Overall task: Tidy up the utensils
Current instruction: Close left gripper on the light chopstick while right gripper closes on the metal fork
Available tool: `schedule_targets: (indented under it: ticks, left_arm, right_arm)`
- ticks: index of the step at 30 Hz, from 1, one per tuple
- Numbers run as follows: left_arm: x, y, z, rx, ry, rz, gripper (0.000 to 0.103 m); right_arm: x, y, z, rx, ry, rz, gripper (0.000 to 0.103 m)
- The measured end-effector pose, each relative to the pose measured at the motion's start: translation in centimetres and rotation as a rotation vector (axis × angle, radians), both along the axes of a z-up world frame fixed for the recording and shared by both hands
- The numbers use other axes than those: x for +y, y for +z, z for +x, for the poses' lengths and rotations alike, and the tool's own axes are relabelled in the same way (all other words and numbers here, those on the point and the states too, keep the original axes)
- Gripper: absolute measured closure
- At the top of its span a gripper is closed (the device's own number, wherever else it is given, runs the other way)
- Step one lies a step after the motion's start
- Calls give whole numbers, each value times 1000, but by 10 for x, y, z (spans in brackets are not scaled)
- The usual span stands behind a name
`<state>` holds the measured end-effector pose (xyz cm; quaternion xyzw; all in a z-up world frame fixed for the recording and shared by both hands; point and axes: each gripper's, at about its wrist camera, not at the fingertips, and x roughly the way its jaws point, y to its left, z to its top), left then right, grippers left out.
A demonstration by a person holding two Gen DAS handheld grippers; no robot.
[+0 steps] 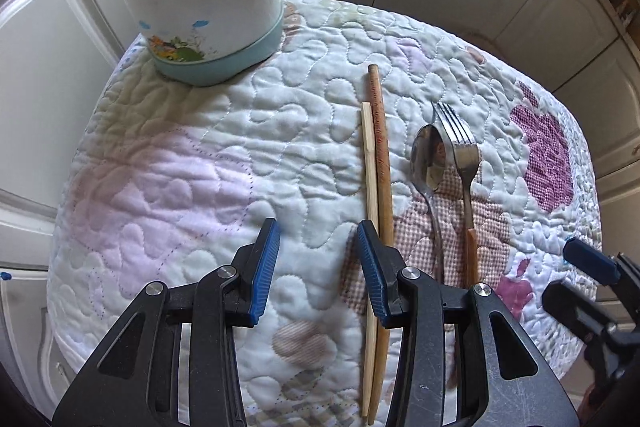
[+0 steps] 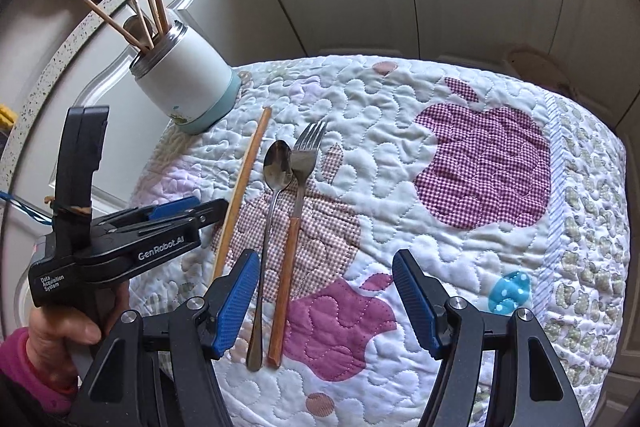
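Both our left claw (image 1: 318, 233) and right claw (image 2: 326, 265) gape wide, empty. Chopsticks (image 1: 378, 163), spoon (image 2: 276, 183), fork (image 2: 300, 171) lie mid-frame; the crowded jar (image 2: 186, 83) upper left could tip.

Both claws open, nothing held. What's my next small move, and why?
Probably shift the left claw slightly right to straddle the chopsticks, then close. Its right finger lies over them, so they sit outside the gap. The jar already holds other sticks.
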<state>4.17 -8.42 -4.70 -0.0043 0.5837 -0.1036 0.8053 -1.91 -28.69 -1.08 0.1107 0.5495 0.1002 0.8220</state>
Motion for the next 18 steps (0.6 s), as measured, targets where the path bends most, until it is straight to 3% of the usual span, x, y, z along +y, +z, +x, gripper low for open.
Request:
schedule_targets:
  ticks: [6,18]
  left_arm:
    - [2,11,2,-2,-5,-49,64]
    - [-24,1,10,11,-32,0,66]
  right_arm:
    - [0,-4,2,9,9,11,36]
    - [5,-8,8,31,16,35,36]
